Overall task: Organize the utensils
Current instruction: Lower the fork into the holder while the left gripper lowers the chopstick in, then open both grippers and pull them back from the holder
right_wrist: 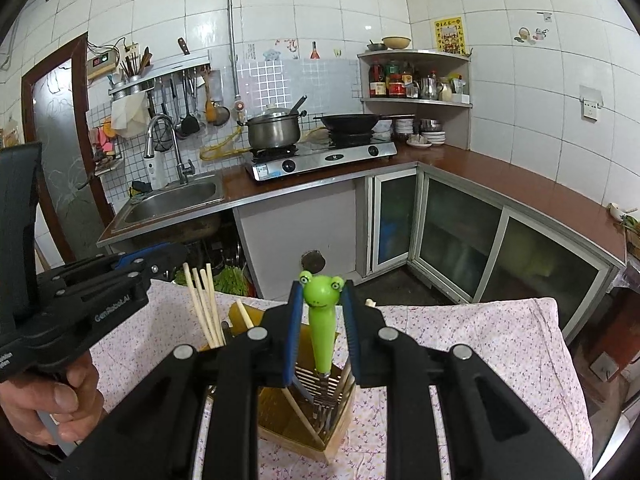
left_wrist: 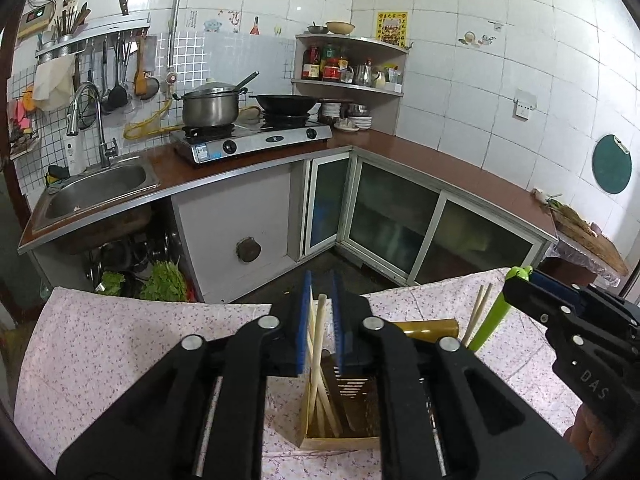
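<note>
A tiled kitchen lies behind a floral-clothed worktop (left_wrist: 120,344) bearing a slotted wooden holder (right_wrist: 320,420). Left tongs (left_wrist: 322,320) stand slightly parted around a chopstick (left_wrist: 318,336) resting in the holder. Right tongs (right_wrist: 320,322) straddle the frog-handled utensil (right_wrist: 322,320) standing upright there; grip unclear.

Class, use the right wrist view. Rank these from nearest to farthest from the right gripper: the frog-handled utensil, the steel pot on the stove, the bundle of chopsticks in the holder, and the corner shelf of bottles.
1. Frog-handled utensil: between the right gripper fingers.
2. Chopsticks: just left, in the holder.
3. Steel pot: across the room, on the stove's left burner.
4. Corner shelf: far back, right of the stove.
</note>
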`<state>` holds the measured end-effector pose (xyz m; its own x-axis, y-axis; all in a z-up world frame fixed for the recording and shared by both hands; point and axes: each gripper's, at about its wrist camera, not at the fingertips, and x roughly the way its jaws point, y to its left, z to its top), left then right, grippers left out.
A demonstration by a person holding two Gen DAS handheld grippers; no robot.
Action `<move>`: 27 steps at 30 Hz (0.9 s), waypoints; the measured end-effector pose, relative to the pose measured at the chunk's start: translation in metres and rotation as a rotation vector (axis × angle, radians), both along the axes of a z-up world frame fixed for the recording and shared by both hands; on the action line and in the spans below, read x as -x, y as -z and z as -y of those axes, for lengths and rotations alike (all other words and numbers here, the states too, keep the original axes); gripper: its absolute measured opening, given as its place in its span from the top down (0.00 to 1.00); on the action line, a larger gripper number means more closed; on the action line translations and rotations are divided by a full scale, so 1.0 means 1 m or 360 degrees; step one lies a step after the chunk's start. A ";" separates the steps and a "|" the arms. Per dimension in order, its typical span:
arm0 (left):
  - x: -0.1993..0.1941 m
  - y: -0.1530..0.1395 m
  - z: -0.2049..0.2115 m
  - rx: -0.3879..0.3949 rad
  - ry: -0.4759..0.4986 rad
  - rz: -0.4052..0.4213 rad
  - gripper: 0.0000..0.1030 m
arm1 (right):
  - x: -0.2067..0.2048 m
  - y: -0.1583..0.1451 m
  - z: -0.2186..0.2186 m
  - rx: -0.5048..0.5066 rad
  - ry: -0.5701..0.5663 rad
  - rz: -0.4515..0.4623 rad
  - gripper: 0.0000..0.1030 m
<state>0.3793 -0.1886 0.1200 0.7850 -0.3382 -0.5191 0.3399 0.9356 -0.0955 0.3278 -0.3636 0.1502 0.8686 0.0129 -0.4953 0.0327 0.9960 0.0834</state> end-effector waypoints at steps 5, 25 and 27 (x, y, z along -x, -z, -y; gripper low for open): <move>0.000 -0.003 -0.004 0.0015 -0.0019 0.0002 0.83 | 0.002 -0.004 0.002 -0.0005 0.0014 0.0016 0.70; 0.058 -0.016 -0.058 0.0041 -0.0106 0.0169 0.08 | 0.067 -0.022 0.009 0.0049 0.0073 0.0106 0.33; 0.081 -0.013 -0.076 0.0076 -0.0159 0.0237 0.05 | 0.090 -0.016 0.008 0.0059 0.0092 0.0117 0.29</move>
